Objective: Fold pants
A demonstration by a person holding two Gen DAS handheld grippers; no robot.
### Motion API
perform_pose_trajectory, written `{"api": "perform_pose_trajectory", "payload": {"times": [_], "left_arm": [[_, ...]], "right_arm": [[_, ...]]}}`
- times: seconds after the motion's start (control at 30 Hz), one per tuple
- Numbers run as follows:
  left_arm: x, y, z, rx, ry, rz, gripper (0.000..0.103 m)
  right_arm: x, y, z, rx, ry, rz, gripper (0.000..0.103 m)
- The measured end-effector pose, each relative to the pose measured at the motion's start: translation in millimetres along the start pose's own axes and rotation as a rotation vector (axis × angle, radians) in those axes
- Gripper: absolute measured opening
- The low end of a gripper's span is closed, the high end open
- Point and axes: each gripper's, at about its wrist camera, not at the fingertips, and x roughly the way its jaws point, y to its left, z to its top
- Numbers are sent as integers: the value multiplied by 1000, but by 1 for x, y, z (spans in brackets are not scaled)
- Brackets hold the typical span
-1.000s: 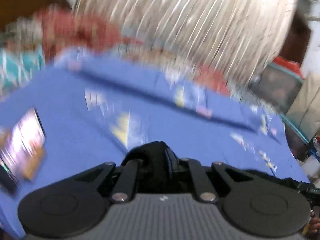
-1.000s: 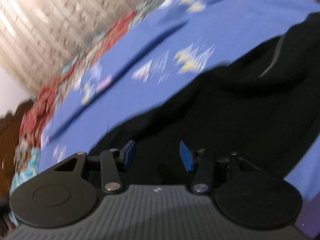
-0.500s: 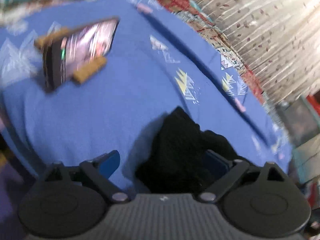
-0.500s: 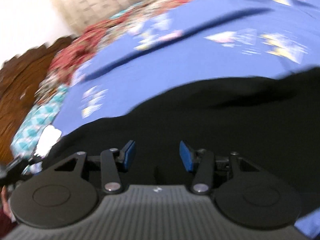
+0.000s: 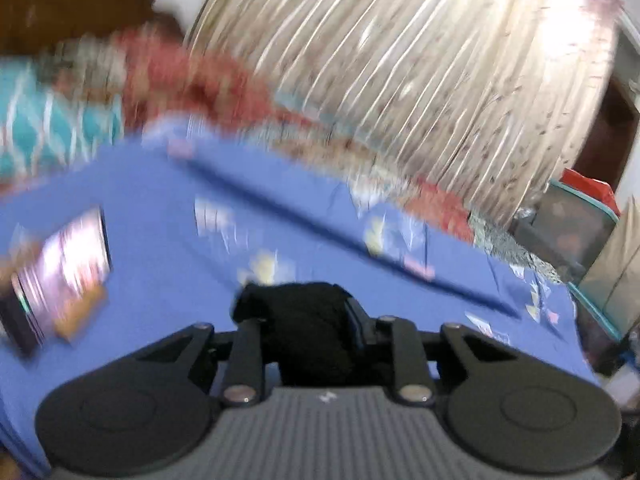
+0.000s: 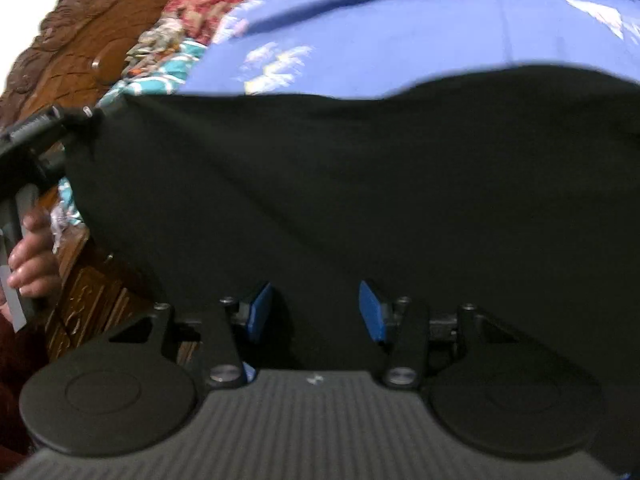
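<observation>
Right wrist view: the black pants (image 6: pixel 360 184) hang spread above the blue bed (image 6: pixel 400 40), no neat fold showing, so most of the folding seems left. The right tongs (image 6: pixel 316 312) stand apart around fabric; whether they pinch it is unclear. The left tongs (image 5: pixel 304 320) are clamped on a bunched corner. The hem is cut off; the left view is blurred.

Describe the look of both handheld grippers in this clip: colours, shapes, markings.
Both match: the left gripper and right gripper have a grey ribbed body with a small white logo, two round black discs, black linkage arms with silver pivot screws, and blue finger pads.
</observation>
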Motion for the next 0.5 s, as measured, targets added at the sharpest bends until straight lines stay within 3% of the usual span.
{"api": "perform_pose_trajectory", "payload": {"times": [0.1,0.17,0.23,0.27,0.33,0.37,0.43,0.5], "left_arm": [[-1,14,-16,18,35,100,19],[16,38,-39,-40,160,191,21],[32,57,-60,-94,285,273,32],[29,63,-65,-129,285,270,34],[10,64,-58,-151,253,264,49],[2,61,-53,-143,236,270,62],[-13,58,-41,-150,186,257,64],[-28,57,-26,-172,113,311,63]], "right_arm": [[7,-1,3,17,-6,24,52],[20,-4,2,44,24,23,52],[20,-8,-4,62,9,40,54],[19,-9,-3,73,7,54,54],[13,-8,-2,82,4,73,54],[9,-9,-2,92,-2,81,54],[-6,-13,-3,113,-33,79,54],[-19,-20,0,129,-92,71,54]]}}
